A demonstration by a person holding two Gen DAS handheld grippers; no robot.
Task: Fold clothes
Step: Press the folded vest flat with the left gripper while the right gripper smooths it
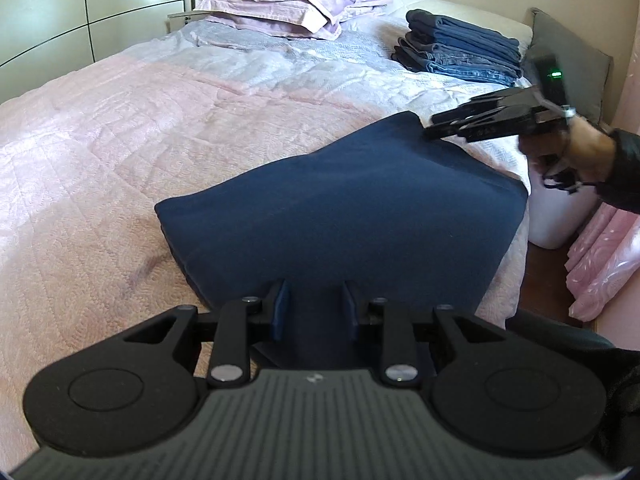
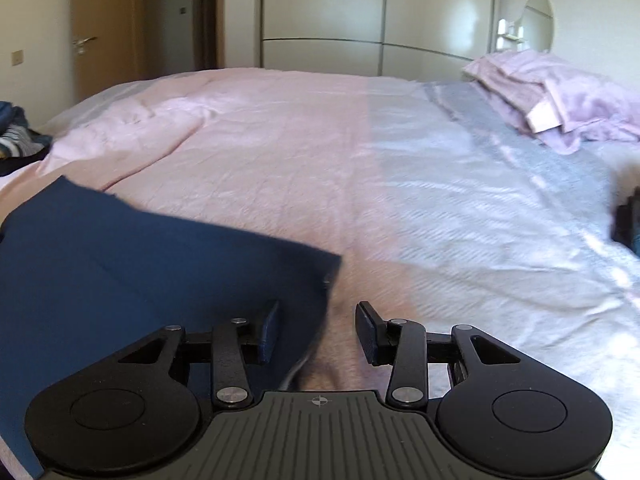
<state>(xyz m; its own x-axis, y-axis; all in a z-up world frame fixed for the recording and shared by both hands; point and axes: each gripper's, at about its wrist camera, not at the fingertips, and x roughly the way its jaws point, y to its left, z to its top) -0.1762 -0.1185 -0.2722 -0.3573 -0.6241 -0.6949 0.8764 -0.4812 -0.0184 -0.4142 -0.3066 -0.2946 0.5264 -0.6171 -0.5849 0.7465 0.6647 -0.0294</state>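
- A dark blue cloth [image 1: 340,208] lies folded on the pink bed cover [image 1: 120,140], near the edge of the bed.
- The left gripper [image 1: 314,310] is at the near edge of the cloth. Its two fingers [image 1: 282,308] stand a little apart with blue cloth between them. It looks like they pinch a fold, but I cannot tell for sure.
- The right gripper [image 2: 318,332] has its fingers about half open. They hold nothing. The corner of the blue cloth sits just beside its left finger [image 2: 268,332], and bare bed cover shows in the gap.
- In the left wrist view, the right gripper [image 1: 428,126] hangs over the far corner of the cloth.
- I think the cloth is almost done and only needs one more fold or a tidy-up.
- Next, the right gripper needs to come down on that far corner and close on it.
- A pile of folded jeans [image 1: 460,48] waits near the pillows [image 1: 296,4]. The blue cloth may go there.
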